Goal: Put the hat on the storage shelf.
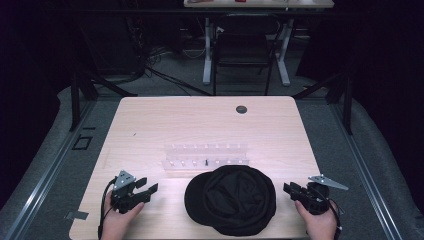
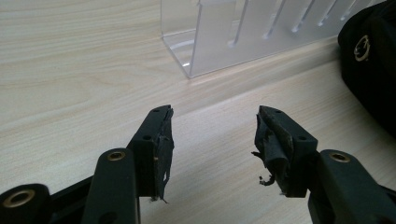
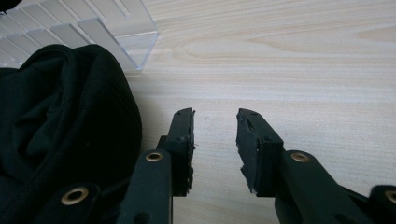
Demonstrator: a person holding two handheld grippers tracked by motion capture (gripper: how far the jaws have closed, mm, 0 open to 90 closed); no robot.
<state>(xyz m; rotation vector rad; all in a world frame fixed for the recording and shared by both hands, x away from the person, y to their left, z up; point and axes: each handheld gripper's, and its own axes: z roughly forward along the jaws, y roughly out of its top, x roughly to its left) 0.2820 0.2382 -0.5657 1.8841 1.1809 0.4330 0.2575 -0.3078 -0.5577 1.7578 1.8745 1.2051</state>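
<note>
2 open tools flank a black cap on the table, neither touching it.

In the high view the soft black fabric cap (image 1: pixel 231 200) lies at the lower middle of the frame on the pale wooden table (image 1: pixel 150 125), its brim toward the lower left. The left tool (image 1: pixel 145 192) sits at lower left and the right tool (image 1: pixel 289 189) at lower right, both with jaws spread and nothing between them. The cap's long axis runs left to right between them. The right tool looks nearer its edge, so it seems better placed to reach first. Just above the cap stands a clear plastic slotted rack (image 1: pixel 206 155); 1 small dark item stands in its front row, too small to identify.
</note>
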